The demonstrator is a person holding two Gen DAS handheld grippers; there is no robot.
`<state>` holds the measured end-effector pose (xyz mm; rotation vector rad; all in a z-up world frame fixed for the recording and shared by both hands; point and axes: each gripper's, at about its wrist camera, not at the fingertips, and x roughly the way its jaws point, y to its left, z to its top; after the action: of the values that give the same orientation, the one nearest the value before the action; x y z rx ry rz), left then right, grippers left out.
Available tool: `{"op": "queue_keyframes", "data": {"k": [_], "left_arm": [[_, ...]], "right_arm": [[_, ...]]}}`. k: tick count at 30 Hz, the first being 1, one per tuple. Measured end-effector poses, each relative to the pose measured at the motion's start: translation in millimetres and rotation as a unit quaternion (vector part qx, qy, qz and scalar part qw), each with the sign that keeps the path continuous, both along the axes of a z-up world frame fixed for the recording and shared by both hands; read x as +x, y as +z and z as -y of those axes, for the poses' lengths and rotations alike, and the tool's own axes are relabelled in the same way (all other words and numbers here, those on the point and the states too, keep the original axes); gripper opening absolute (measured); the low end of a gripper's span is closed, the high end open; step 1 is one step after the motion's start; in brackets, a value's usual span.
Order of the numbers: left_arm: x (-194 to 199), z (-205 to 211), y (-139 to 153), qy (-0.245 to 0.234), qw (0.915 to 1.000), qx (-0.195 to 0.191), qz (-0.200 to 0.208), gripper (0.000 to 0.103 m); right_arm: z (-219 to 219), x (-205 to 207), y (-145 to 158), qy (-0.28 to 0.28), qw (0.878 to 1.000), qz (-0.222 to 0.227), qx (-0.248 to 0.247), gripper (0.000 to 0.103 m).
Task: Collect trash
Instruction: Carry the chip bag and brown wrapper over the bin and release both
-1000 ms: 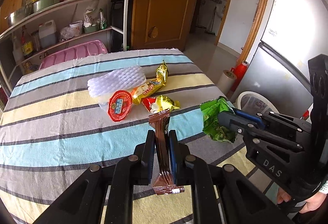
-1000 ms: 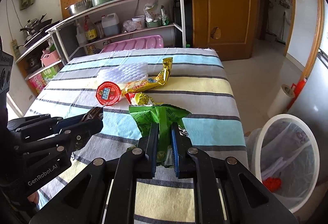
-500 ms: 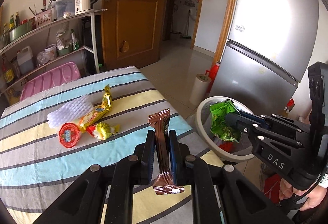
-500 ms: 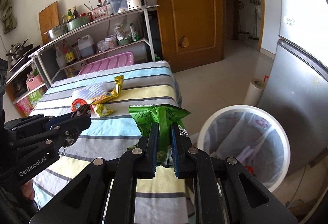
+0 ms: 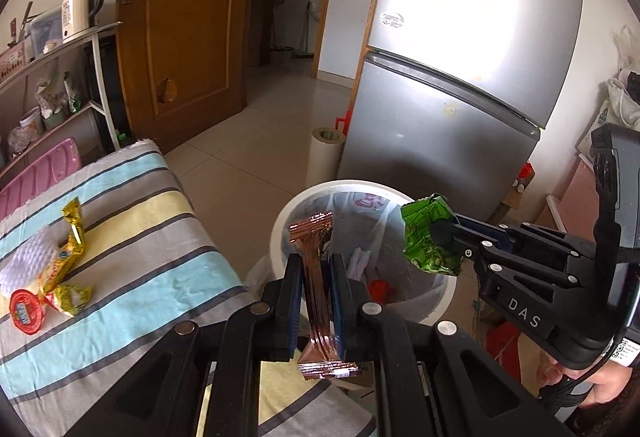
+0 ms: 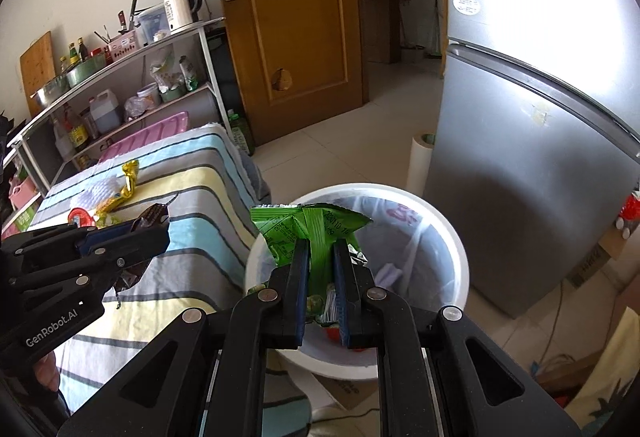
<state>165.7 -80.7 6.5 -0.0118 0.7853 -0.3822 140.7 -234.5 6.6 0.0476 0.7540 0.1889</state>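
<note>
My left gripper (image 5: 316, 259) is shut on a shiny copper-brown wrapper (image 5: 316, 277), held past the table's right edge and in front of the white trash bin (image 5: 288, 213). My right gripper (image 6: 321, 245) is shut on a crumpled green snack bag (image 6: 308, 227), which hangs over the open white trash bin (image 6: 452, 233). The right gripper with the green bag (image 5: 424, 237) also shows at the right of the left wrist view. On the striped table lie a yellow wrapper (image 5: 74, 233), a red round lid (image 5: 26, 311) and a white foam sheet (image 5: 22, 257).
The bin is lined with a clear bag and holds some red and white trash. A silver fridge (image 5: 460, 97) stands right behind it, with a paper roll (image 5: 324, 157) on the floor beside. A shelf rack (image 6: 132, 85) and a wooden door (image 6: 288, 17) lie beyond the striped table (image 5: 120, 277).
Both grippers swung right, away from the middle of the table to the trash bin by the fridge, each still holding its wrapper. The table trash slid to the left of both views.
</note>
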Motion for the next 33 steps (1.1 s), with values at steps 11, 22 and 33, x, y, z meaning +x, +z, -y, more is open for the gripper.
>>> {"op": "queue_keyframes", "data": {"k": [11,22,33], "left_arm": [[31,51,-36,-0.032,0.9984,0.024,-0.038,0.014],[43,51,-48,-0.022,0.9979,0.029,-0.053,0.026],[25,23,-29,0.003,0.9993,0.020,-0.030,0.033]], "right_arm": [[39,27,-38,-0.031,0.998,-0.048,-0.010,0.013],[51,50,-61,-0.048,0.996,-0.074,-0.017,0.034],[37,36,-42,-0.046,0.998,-0.050,-0.009,0.046]]}}
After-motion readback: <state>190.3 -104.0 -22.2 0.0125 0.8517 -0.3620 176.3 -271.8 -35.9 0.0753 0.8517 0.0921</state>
